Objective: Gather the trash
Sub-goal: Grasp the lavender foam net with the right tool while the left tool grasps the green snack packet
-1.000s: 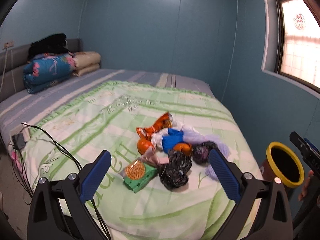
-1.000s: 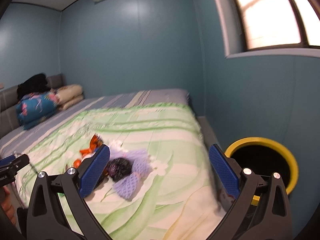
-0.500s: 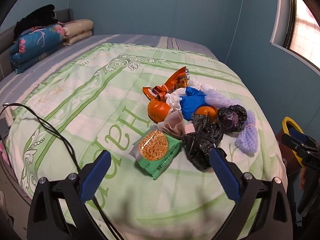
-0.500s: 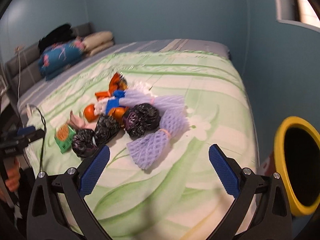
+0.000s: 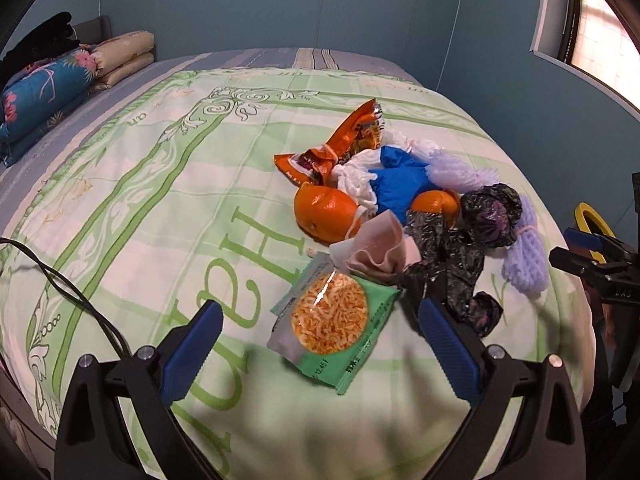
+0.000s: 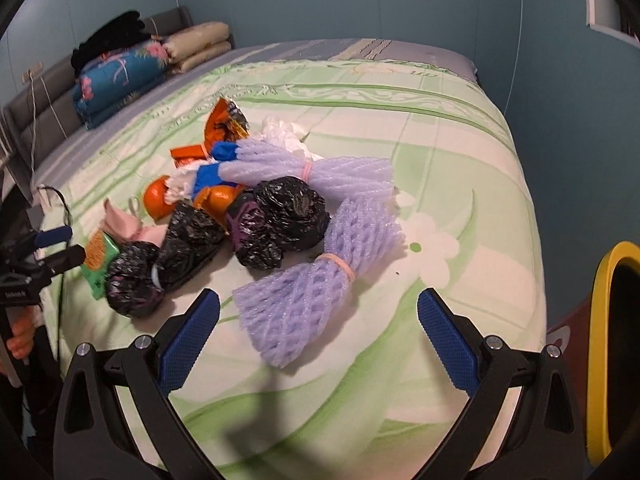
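Observation:
A heap of trash lies on the green patterned bedspread [image 5: 160,208]. My left gripper [image 5: 320,350] is open, just above a green snack packet [image 5: 332,320]. Behind the packet are a pink cloth [image 5: 376,252], black plastic bags [image 5: 448,264], orange peels [image 5: 324,212], a blue glove [image 5: 400,184] and an orange wrapper [image 5: 340,148]. My right gripper [image 6: 320,344] is open, just short of a purple foam net [image 6: 316,280], with a second net [image 6: 320,172] and black bags [image 6: 280,220] behind. The yellow-rimmed bin [image 6: 600,344] stands beside the bed at the right.
Folded blankets and pillows [image 5: 60,84] are stacked at the head of the bed. A black cable [image 5: 68,288] trails over the left edge of the bed. Blue walls [image 5: 320,8] close the room. The right gripper also shows in the left wrist view [image 5: 592,256].
Both grippers have moved down and closer to the trash heap. The left one now hangs over the green packet, the right one near the purple net. Both stay open.

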`<state>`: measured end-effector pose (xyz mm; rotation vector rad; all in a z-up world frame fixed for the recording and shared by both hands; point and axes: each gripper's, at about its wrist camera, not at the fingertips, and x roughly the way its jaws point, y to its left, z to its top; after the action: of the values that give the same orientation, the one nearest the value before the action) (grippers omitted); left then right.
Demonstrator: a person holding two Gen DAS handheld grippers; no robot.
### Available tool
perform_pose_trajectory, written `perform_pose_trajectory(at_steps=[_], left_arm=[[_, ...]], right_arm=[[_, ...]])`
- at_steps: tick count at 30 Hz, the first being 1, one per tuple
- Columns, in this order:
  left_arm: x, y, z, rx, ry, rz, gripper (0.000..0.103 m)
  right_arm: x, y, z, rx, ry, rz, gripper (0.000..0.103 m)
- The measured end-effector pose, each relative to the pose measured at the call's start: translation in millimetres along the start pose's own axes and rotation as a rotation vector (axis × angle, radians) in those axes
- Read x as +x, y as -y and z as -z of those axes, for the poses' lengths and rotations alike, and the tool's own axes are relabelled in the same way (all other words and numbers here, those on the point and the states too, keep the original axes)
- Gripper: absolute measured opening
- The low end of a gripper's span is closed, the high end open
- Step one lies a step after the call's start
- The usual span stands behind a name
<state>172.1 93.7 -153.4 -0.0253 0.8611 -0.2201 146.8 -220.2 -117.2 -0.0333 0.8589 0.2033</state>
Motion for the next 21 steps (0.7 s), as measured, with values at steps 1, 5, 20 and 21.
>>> perform_pose_trajectory(at_steps=[1, 5, 20, 21], left_arm=[[3.7, -0.7, 0.0, -0.001, -0.008, -0.002, 0.095], [14.9, -2.0, -0.4, -0.007, -0.033, -0.015, 0.093], [39.8, -10.0, 2.5, -0.102, -0.107, 0.018, 0.044], [38.7, -10.9, 2.6, -0.106, -0.106, 0.020, 0.040]], right_arm=[[2.9, -1.1, -1.2, -0.005, -0.012, 0.000, 0.095], [16.7, -2.0, -5.1, -0.010, -0.051, 0.023, 0.093], [44.8, -1.5, -4.9, 0.022, -0.128, 0.045, 0.051], [44.3, -0.5, -4.9, 0.032, -0.128, 0.041, 0.047]])
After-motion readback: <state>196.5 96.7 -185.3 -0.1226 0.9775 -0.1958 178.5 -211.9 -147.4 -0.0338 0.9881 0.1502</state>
